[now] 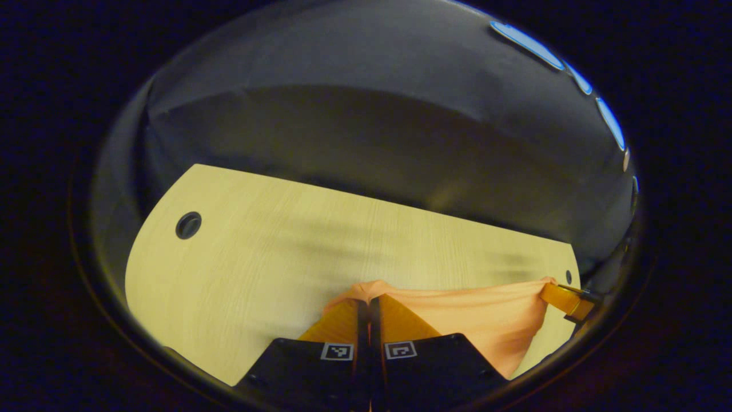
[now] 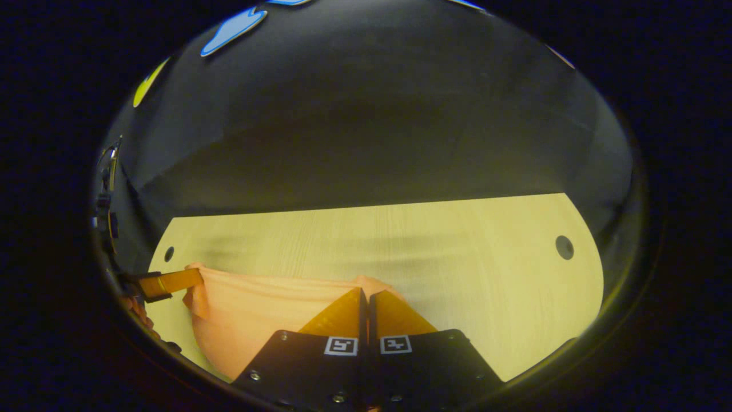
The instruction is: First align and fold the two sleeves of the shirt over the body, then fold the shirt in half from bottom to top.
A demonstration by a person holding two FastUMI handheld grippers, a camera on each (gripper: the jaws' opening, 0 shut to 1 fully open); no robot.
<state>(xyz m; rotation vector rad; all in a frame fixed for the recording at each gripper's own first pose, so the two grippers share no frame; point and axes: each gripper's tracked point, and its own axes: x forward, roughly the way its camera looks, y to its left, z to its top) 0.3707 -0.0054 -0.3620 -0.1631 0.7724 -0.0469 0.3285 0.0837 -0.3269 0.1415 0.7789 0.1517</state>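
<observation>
Both my grippers, left (image 1: 368, 306) and right (image 2: 366, 300), are clamped on the shirt (image 1: 486, 320) edge, stretched sideways between them above the table (image 1: 257, 252).

Each gripper, left (image 1: 368, 302) and right (image 2: 366, 294), has a black body behind the jaws carrying two square black-and-white markers. Small screws (image 2: 251, 375) dot the right gripper's body.

Table (image 1: 240, 257) lies bare from 9 to 1 o'clock ahead of left gripper (image 1: 368, 303); shirt (image 1: 486, 315) stretched btwn both grippers blocks 3 o'clock side. Booth wall bounds the far edge.
</observation>
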